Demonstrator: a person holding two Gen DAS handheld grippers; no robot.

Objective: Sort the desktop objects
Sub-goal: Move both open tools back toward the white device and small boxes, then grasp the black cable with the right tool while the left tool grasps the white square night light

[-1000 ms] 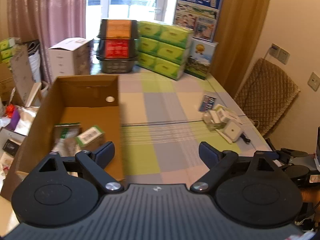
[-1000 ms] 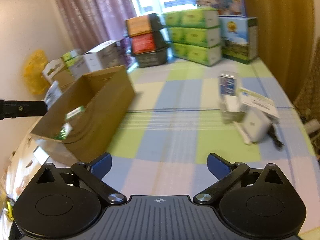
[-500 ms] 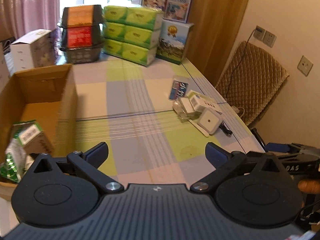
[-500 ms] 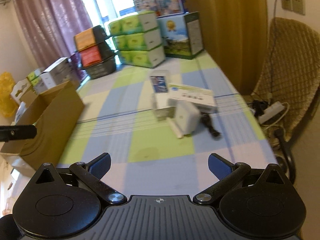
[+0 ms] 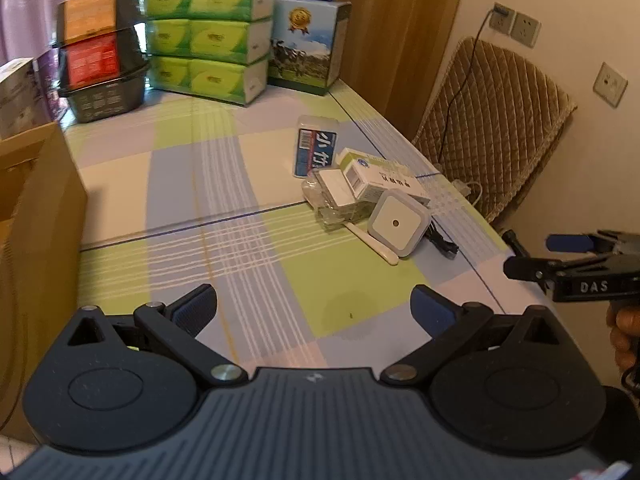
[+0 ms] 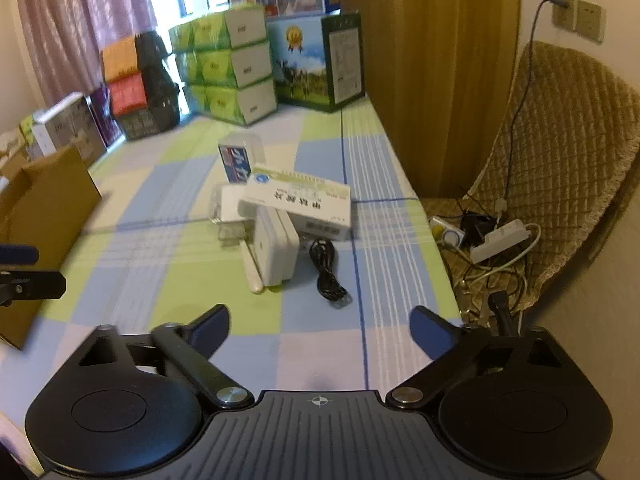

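Note:
A small pile of objects lies at the table's right side: a white square night-light (image 5: 398, 222) (image 6: 276, 246), a white-green medicine box (image 5: 380, 178) (image 6: 298, 200), a clear case with a blue label (image 5: 314, 146) (image 6: 238, 160), a clear plastic box (image 5: 334, 200), a white stick (image 5: 372, 242) (image 6: 252, 270) and a black cable (image 6: 328, 270). My left gripper (image 5: 314, 310) is open and empty, short of the pile. My right gripper (image 6: 320, 326) is open and empty too, just before the cable. The cardboard box (image 5: 36, 216) (image 6: 44, 216) stands at the left.
Green tissue packs (image 5: 208, 36), a blue-green carton (image 5: 308, 44) and a black basket (image 5: 104, 92) with red and orange boxes line the far edge. A quilted chair (image 6: 560, 152) with a power strip (image 6: 500, 240) and cords stands right of the table. A checked cloth (image 5: 224, 184) covers the table.
Both grippers have swung right, away from the cardboard box and toward the pile of small objects, which is now nearer and more central. Both stayed open.

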